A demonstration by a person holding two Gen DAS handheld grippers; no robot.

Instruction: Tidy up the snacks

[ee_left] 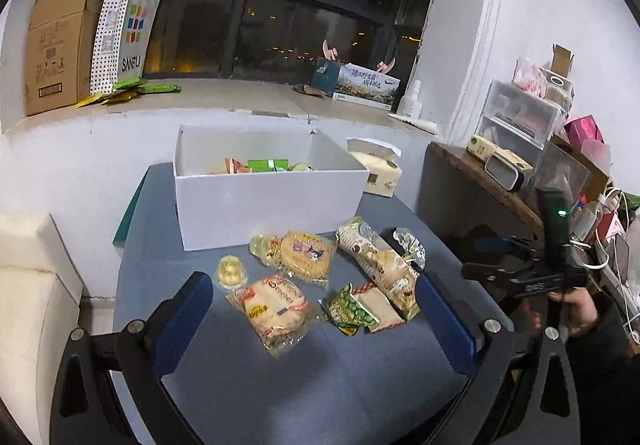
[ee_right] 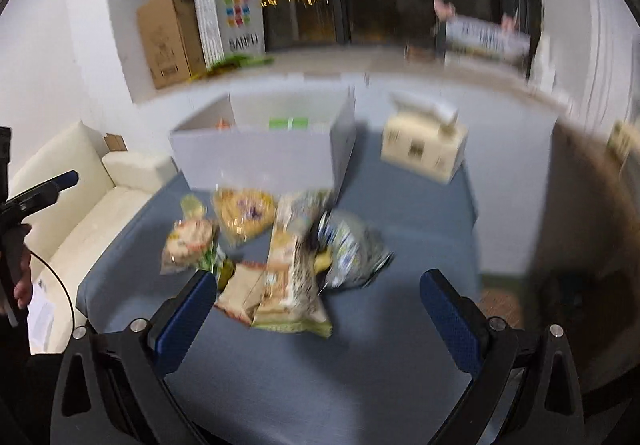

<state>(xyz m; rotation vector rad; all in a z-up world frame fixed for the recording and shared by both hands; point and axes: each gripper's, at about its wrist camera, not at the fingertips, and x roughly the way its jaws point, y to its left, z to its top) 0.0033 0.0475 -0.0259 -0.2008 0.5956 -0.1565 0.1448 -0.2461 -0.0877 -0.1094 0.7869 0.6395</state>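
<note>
A: Snacks lie in a loose pile on the blue bench (ee_left: 248, 385), in front of the white box (ee_left: 272, 205), which already holds a few packets. Which one do we take first?

B: We judge the clear bag of pale biscuits (ee_left: 276, 311), since it lies straight ahead of the left claw (ee_left: 316, 309), between its blue pads. That claw is spread wide and pinches nothing.

A: And the right claw (ee_right: 320, 305)?

B: Also spread and empty, hovering over the near end of the long cream packet (ee_right: 286, 277). Its picture is blurred, so we cannot read the finer details there.

A: How does the long packet lie?

B: Its long axis runs away from us toward the box, slanting a little; the silver crinkled bag (ee_right: 352, 249) sits just beside it on the right. So we would close across its narrow width.

A: Materials?

B: Mostly thin glossy film, crinkly and soft, so likely to slip or crush. The small jelly cup (ee_left: 229, 272) is rigid clear plastic, rounded. The green pea packet (ee_left: 350, 311) is flat and touches the long packet. The box looks like stiff smooth card, open at the top.

A: Then the lift goes forward and up, over the near wall.
</note>
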